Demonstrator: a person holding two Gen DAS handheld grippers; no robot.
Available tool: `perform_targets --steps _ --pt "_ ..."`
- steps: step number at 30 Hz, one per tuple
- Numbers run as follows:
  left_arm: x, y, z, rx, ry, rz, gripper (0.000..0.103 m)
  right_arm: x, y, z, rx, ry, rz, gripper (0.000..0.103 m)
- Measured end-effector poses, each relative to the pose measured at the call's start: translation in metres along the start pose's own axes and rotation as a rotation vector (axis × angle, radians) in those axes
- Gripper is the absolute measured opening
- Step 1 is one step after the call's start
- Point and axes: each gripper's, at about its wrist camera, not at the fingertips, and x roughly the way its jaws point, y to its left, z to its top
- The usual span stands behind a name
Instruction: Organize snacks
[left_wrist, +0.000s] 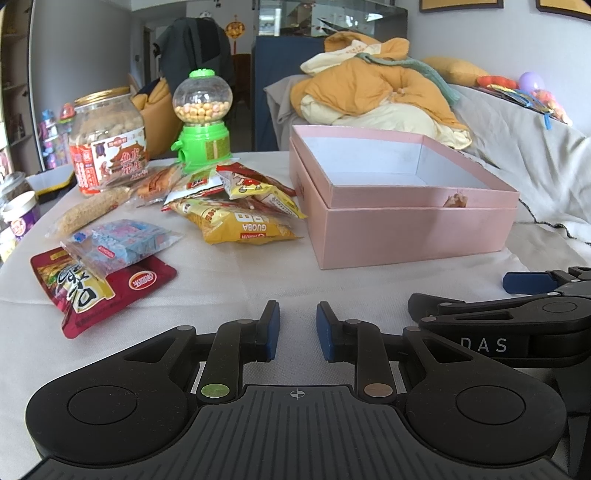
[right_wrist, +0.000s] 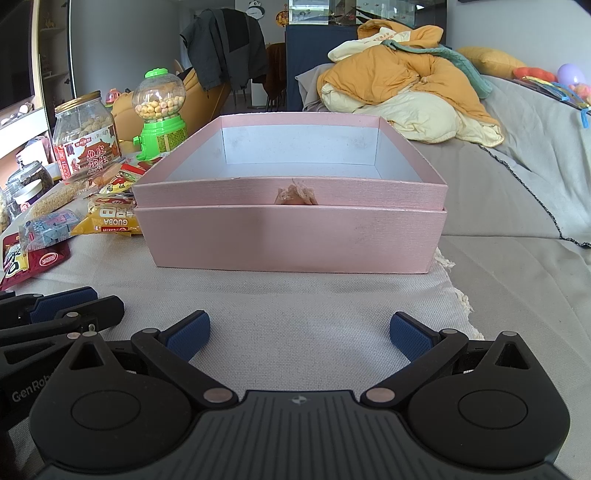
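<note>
An open pink box (left_wrist: 406, 229) stands on the white tablecloth, its white inside bare; it fills the middle of the right wrist view (right_wrist: 291, 236). Left of it lie loose snacks: a yellow GUOBA packet (left_wrist: 240, 221), a clear bag of blue sweets (left_wrist: 118, 243) and a red pouch (left_wrist: 103, 291). Behind them stand a peanut jar (left_wrist: 107, 144) and a green candy dispenser (left_wrist: 201, 122). My left gripper (left_wrist: 297, 328) hovers over bare cloth in front of the snacks, drawn in to a narrow gap with nothing between its pads. My right gripper (right_wrist: 299, 334) is open wide and empty, just in front of the box.
A grey sofa (right_wrist: 517, 177) with piled yellow bedding (left_wrist: 373, 92) runs behind and right of the box. Small jars (left_wrist: 20, 218) sit at the table's left edge. The tablecloth's fringed edge (right_wrist: 458, 291) ends just right of the box. The two grippers sit side by side.
</note>
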Motion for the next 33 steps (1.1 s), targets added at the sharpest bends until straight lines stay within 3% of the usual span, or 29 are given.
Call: perform_targets --steps 4,8,14,17,19,24,25,27,31,33 --pt "-0.001 0.013 0.002 -0.041 0.003 -0.063 0.027 0.004 0.003 0.002 -0.015 0.024 0.019 0.103" --pt "-0.011 0.044 0.014 -0.055 0.000 -0.082 0.027 0.006 -0.004 0.015 -0.074 0.132 0.088 0.103" --pt "-0.027 0.128 0.042 -0.184 -0.072 0.022 0.026 0.015 0.002 0.026 -0.109 0.220 0.097 0.103" --pt "-0.021 0.159 0.061 -0.166 -0.116 0.070 0.026 0.019 0.004 0.029 -0.119 0.226 0.102 0.103" --pt "0.002 0.176 0.080 -0.085 -0.080 0.060 0.028 0.020 0.005 0.028 -0.119 0.220 0.102 0.103" --pt "0.068 0.201 0.109 0.042 0.107 0.157 0.028 0.017 0.004 0.025 -0.139 0.185 0.116 0.103" --pt "0.076 0.203 0.111 0.056 0.126 0.164 0.033 0.015 0.003 0.022 -0.148 0.164 0.119 0.103" --pt "0.087 0.208 0.115 0.042 0.143 0.141 0.041 0.013 0.004 0.019 -0.158 0.136 0.117 0.103" --pt "0.109 0.217 0.114 -0.024 0.173 0.122 0.053 0.019 0.008 0.029 -0.163 0.185 0.141 0.103" --pt "0.109 0.219 0.112 -0.033 0.158 0.118 0.052 0.021 0.018 0.032 -0.192 0.206 0.176 0.103"
